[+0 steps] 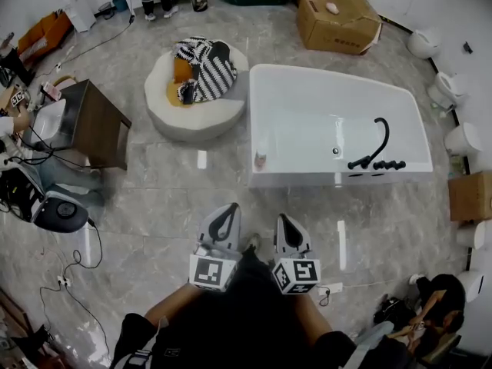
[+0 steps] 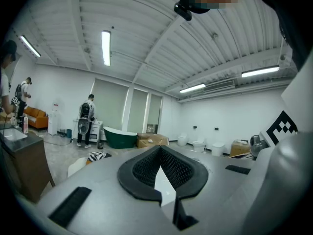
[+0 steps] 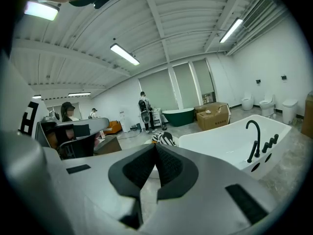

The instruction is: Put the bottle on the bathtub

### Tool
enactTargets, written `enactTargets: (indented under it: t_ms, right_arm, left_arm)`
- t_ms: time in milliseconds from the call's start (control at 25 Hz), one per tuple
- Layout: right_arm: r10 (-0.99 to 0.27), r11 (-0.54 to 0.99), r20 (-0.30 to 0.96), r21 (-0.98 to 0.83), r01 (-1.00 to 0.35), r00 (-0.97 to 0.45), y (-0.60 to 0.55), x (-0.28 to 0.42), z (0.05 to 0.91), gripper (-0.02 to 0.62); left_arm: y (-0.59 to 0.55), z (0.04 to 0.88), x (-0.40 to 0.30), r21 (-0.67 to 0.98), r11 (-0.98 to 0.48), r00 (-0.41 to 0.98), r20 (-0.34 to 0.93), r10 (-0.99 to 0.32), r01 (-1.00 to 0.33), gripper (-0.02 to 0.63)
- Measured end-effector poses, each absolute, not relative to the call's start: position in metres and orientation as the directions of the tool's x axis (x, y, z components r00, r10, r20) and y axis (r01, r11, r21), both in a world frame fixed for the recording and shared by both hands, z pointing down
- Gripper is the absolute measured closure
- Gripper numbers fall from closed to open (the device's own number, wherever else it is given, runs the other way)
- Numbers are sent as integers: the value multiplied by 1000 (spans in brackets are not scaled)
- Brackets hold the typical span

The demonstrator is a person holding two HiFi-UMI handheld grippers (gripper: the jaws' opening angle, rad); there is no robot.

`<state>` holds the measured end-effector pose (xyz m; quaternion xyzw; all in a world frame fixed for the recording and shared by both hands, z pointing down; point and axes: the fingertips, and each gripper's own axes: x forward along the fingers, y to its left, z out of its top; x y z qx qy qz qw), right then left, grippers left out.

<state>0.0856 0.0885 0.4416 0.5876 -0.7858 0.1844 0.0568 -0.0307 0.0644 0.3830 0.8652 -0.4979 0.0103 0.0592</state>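
The white bathtub [image 1: 338, 121] stands on the grey floor ahead of me, and shows again as the bathtub [image 3: 230, 141] in the right gripper view. A small bottle-like thing [image 1: 260, 160] stands on the tub's near left rim corner; it is too small to make out in detail. My left gripper [image 1: 228, 209] and right gripper [image 1: 285, 221] are side by side close to my body, about a step short of the tub, and both point at it. The left gripper [image 2: 160, 149] has its jaws together with nothing between them. So does the right gripper [image 3: 155, 146].
A black faucet [image 1: 377, 148] sits on the tub's near right rim. A round white pouf [image 1: 196, 106] with striped cloth lies left of the tub. A wooden sink cabinet [image 1: 96, 125] is further left. Cardboard boxes [image 1: 338, 21] and toilets [image 1: 461, 138] line the back and right. Cables [image 1: 77, 260] trail on the floor.
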Motion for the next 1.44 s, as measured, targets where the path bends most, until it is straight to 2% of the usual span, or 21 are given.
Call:
enactTargets:
  t_ms: [1440]
  right_arm:
    - [-914, 203, 312, -205, -957, -260, 100, 45, 435, 586]
  left_arm:
    - [74, 396, -66, 145, -547, 563, 97, -821, -824, 589]
